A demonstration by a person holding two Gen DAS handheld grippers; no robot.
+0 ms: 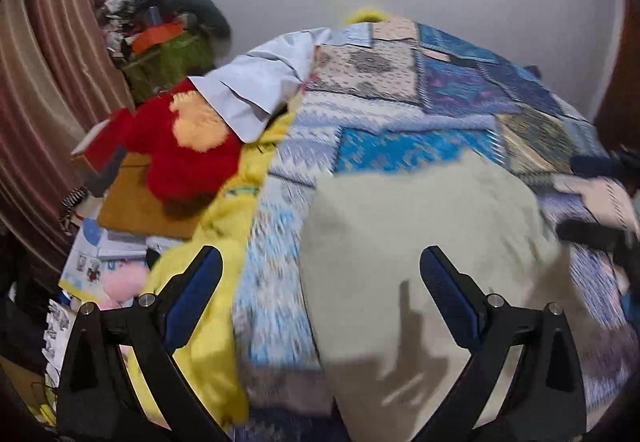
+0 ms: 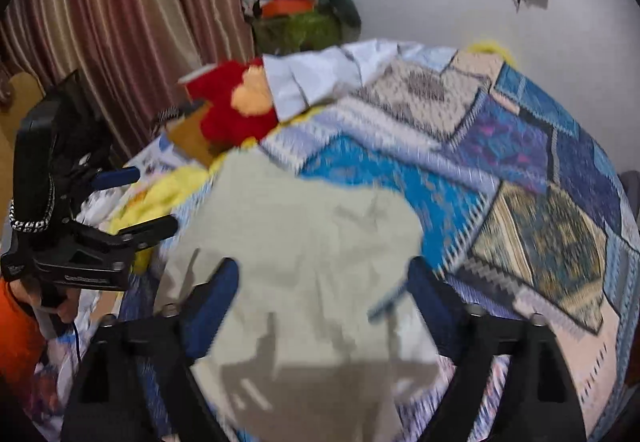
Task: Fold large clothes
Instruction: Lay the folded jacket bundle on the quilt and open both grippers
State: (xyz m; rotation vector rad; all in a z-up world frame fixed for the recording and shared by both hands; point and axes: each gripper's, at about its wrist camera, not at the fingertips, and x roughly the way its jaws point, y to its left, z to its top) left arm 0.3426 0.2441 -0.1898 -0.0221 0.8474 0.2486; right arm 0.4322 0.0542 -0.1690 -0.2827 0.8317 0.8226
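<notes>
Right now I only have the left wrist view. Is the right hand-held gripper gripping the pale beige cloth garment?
Observer: No. In the right wrist view the right hand-held gripper stands open with nothing between its blue-padded fingers. The pale beige cloth garment lies loose below it on the blue patchwork bedspread.
Operator: How does my left one look from outside?
Observer: The left hand-held gripper shows side-on at the picture's left edge, with its fingers apart and empty, off the garment's left side.
Operator: What is holding it?
Observer: A hand grips it beneath its black body, and an orange sleeve runs off the frame.
</notes>
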